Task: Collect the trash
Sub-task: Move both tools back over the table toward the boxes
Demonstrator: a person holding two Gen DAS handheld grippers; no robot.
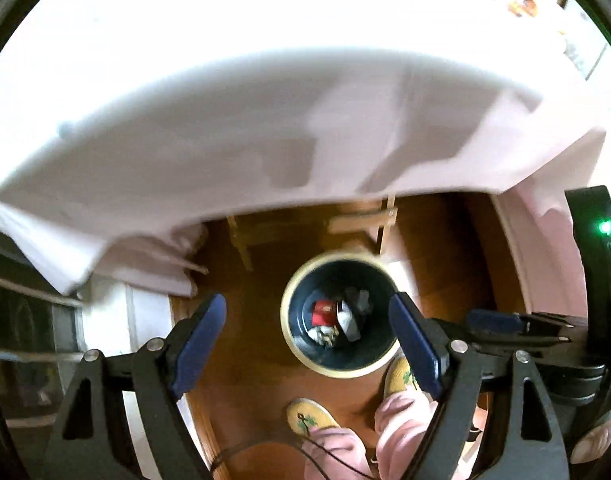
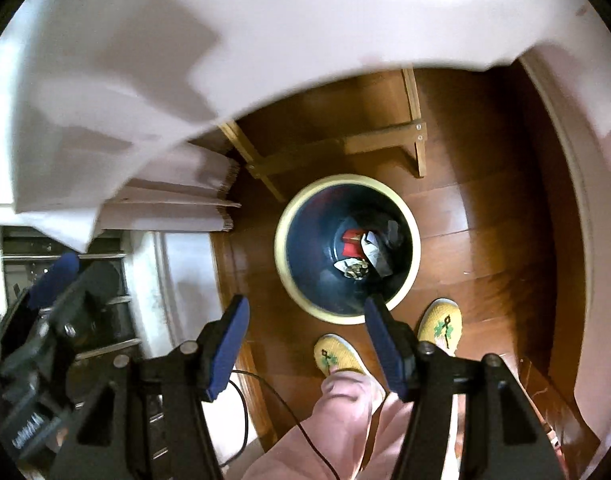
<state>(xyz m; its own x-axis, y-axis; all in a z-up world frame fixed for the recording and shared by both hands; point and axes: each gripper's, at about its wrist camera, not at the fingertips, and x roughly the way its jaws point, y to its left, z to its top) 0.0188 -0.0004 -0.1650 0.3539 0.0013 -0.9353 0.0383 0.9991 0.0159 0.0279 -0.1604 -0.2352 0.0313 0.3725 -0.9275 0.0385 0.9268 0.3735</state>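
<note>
Looking straight down, both wrist cameras frame the trash bin (image 1: 341,316), a round, dark-walled can with a cream rim, standing on the wooden floor (image 1: 261,356). Left gripper (image 1: 309,344) hangs above it with its blue-padded fingers (image 1: 199,344) spread wide and nothing between them; in that view the bin sits dead centre in the gap. Right gripper (image 2: 307,350) is spread just the same, empty too, and from its camera the bin (image 2: 347,248) lies at about one o'clock from the gap, the right finger's tip overlapping the rim.

Down in the bottom of the bin lies the collected trash (image 2: 363,254): a red packet (image 2: 351,242), white crumpled scraps and a dark lump, all heaped together.

At six o'clock from the bin stand the person's two yellow slippers (image 2: 337,354), just beside the rim, with pink trousers (image 2: 337,420) above them. At twelve o'clock a white tablecloth (image 1: 265,128) drapes over the table edge, and wooden frame rails (image 2: 385,140) show beneath it. The right gripper also shows in the left view at three o'clock (image 1: 493,320), side-on.
</note>
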